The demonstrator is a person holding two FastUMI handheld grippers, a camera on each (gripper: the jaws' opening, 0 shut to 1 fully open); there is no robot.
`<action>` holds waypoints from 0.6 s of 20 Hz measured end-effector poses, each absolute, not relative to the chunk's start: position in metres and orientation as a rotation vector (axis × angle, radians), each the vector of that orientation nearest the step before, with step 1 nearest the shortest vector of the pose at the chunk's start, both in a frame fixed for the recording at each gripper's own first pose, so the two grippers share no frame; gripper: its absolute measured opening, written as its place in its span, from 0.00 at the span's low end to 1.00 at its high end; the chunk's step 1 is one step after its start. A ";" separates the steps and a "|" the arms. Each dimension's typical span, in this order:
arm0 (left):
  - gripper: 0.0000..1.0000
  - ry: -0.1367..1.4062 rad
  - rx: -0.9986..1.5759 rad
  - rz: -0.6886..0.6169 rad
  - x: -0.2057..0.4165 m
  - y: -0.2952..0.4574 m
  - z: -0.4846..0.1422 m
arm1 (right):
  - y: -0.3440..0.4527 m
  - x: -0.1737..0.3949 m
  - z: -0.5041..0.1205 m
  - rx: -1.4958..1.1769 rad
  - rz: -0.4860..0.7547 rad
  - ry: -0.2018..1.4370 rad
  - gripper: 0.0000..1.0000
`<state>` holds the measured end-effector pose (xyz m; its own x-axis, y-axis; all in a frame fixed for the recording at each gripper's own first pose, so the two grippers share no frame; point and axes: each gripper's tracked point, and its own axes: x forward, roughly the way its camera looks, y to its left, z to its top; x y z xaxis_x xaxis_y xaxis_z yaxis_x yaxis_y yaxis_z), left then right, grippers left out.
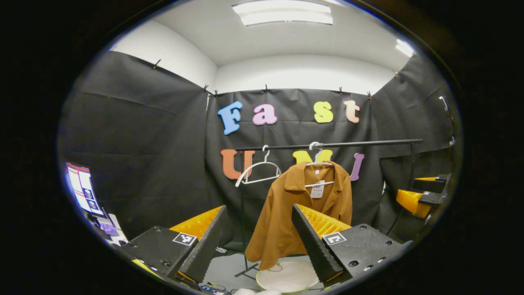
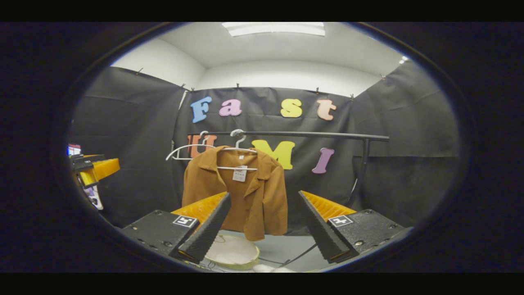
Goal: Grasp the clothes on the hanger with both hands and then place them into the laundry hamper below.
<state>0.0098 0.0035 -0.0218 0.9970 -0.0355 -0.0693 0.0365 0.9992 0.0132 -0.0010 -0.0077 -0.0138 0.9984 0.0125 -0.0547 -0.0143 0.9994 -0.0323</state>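
A brown collared jacket [image 1: 286, 213] [image 2: 249, 192] hangs on a white hanger [image 1: 319, 164] [image 2: 237, 157] from a black rail [image 1: 368, 143] [image 2: 303, 134]. Under it on the floor stands a round pale laundry hamper [image 1: 288, 278] [image 2: 233, 252]. My left gripper [image 1: 260, 211] is open, well short of the jacket, with nothing between its fingers. My right gripper [image 2: 264, 196] is open too and also away from the jacket. The right gripper [image 1: 421, 194] appears at the right edge of the left gripper view, and the left gripper [image 2: 92, 168] at the left edge of the right gripper view.
An empty white hanger [image 1: 258, 172] [image 2: 184, 149] hangs on the rail to the jacket's left. The rail's black stand [image 2: 360, 172] rises at the right, its foot [image 1: 245, 268] on the grey floor. A lit screen [image 1: 82, 186] sits at the far left.
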 end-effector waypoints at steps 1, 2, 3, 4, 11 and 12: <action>1.00 0.072 0.014 -0.048 0.013 -0.003 -0.023 | -0.009 0.000 -0.014 -0.038 0.012 0.056 1.00; 1.00 0.073 0.015 -0.058 0.017 -0.010 -0.025 | -0.009 0.001 -0.014 -0.043 0.007 0.056 1.00; 1.00 0.073 0.021 -0.064 0.023 -0.016 -0.026 | -0.010 0.004 -0.016 -0.046 0.005 0.058 1.00; 1.00 0.071 0.028 -0.068 0.030 -0.021 -0.028 | -0.011 0.007 -0.019 -0.043 0.008 0.063 1.00; 1.00 0.037 0.019 -0.097 0.095 -0.075 -0.045 | -0.018 0.116 -0.036 -0.021 0.106 0.078 1.00; 1.00 0.032 0.020 -0.106 0.107 -0.085 -0.050 | -0.017 0.131 -0.038 -0.022 0.117 0.078 1.00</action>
